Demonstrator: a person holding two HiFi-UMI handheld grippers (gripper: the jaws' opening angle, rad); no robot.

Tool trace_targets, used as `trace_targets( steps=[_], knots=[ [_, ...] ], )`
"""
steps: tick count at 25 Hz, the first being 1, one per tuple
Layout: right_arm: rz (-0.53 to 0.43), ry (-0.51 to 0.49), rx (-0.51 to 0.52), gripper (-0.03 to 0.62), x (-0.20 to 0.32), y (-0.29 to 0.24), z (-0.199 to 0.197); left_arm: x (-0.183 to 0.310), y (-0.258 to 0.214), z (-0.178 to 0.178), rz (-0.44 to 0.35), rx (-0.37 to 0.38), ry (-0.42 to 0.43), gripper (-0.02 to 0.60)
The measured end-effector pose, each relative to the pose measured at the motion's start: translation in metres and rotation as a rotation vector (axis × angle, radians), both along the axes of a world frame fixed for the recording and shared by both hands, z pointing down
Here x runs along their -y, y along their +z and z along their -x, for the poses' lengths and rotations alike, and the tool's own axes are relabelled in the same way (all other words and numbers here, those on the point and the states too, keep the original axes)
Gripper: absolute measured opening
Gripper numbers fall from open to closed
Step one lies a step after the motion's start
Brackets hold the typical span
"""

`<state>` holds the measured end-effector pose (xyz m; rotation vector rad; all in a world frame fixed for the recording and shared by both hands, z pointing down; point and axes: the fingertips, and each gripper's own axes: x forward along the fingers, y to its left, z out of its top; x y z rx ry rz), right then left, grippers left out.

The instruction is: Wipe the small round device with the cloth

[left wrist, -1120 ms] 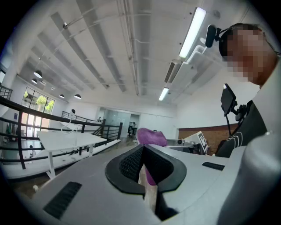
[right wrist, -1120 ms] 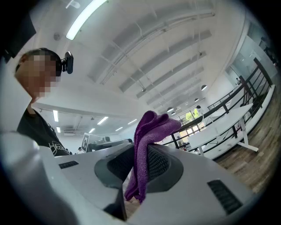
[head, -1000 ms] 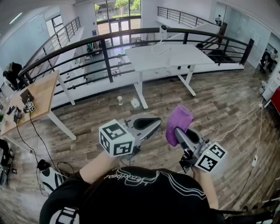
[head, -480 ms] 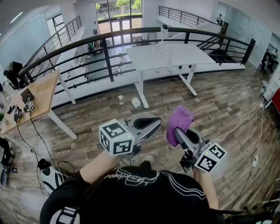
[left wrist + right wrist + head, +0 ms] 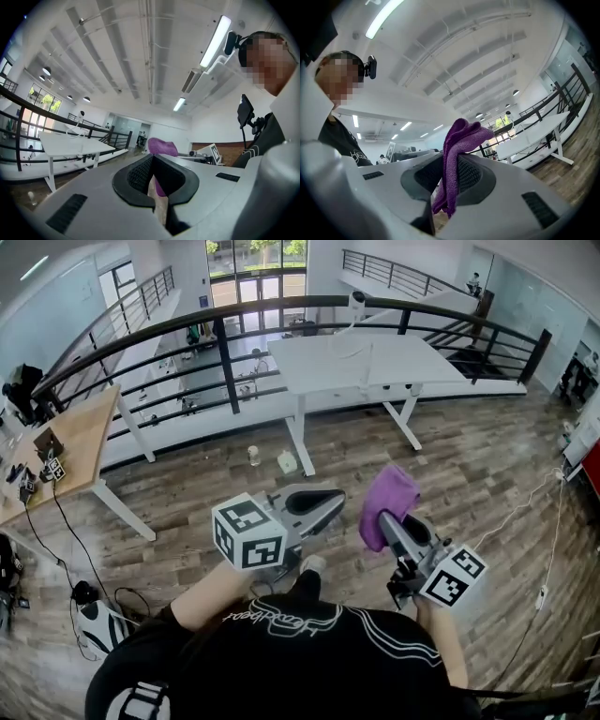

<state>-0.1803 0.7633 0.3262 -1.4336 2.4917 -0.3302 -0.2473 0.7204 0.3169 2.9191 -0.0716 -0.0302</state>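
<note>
Well off to the left of my left tool stands a wooden desk point(image 5: 73, 439) with small gear on it and dark cables trailing to the floor. A black railing point(image 5: 225, 326) curves across ahead of both tools.

My left gripper point(image 5: 330, 502) points level, out toward the railing. Its jaws are clenched together and grip nothing; in the left gripper view only a thin slit shows between the pads, with floor and a bit of purple behind it. Ahead of this tool, on the plank floor point(image 5: 487, 465), sit a small cup-like thing point(image 5: 253, 456) and a small white box point(image 5: 287, 462), both near the leg of a white table point(image 5: 403, 360). Just below the tool, my shoe point(image 5: 312, 564) peeks out.

Ahead of the gap between my two tools, at the far edge of that white table, sits a small white round device point(image 5: 354, 302) with a white cord running from it. It is well apart from both tools, and nothing touches it.

My right gripper point(image 5: 386, 524) is just beside the left one and also points forward. It is clamped on the purple cloth point(image 5: 390, 501): the folded cloth is pinched between the pads, its bulk bunching up past the tips and a short end hanging below them.

Further right of that tool, a pale cable point(image 5: 553, 521) lies on the floor.
</note>
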Motion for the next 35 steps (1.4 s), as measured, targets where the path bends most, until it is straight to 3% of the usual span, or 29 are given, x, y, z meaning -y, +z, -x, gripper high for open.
trace_targets(
  steps=[7,14,19,24,28,35],
  knots=[
    [0.022,-0.001,0.012,0.061,0.108,0.013,-0.049,0.108,0.012,-0.046,0.02,0.016,0.001,0.009],
    [0.053,0.034,0.034,0.063,0.267,0.013,-0.12,0.27,0.009,-0.114,0.037,0.037,0.027,0.009],
    [0.036,0.052,-0.021,0.063,0.37,-0.004,-0.156,0.376,-0.002,-0.153,0.029,0.018,0.039,0.009],
    [0.038,0.062,-0.075,0.063,0.419,-0.008,-0.171,0.428,0.001,-0.177,0.007,0.001,0.069,0.009],
    [0.045,0.076,-0.042,0.061,0.442,-0.008,-0.193,0.453,0.0,-0.189,0.026,-0.019,0.073,0.009],
    [0.011,0.047,-0.004,0.061,0.483,-0.01,-0.236,0.494,0.001,-0.221,-0.016,0.005,0.025,0.009]
  ],
)
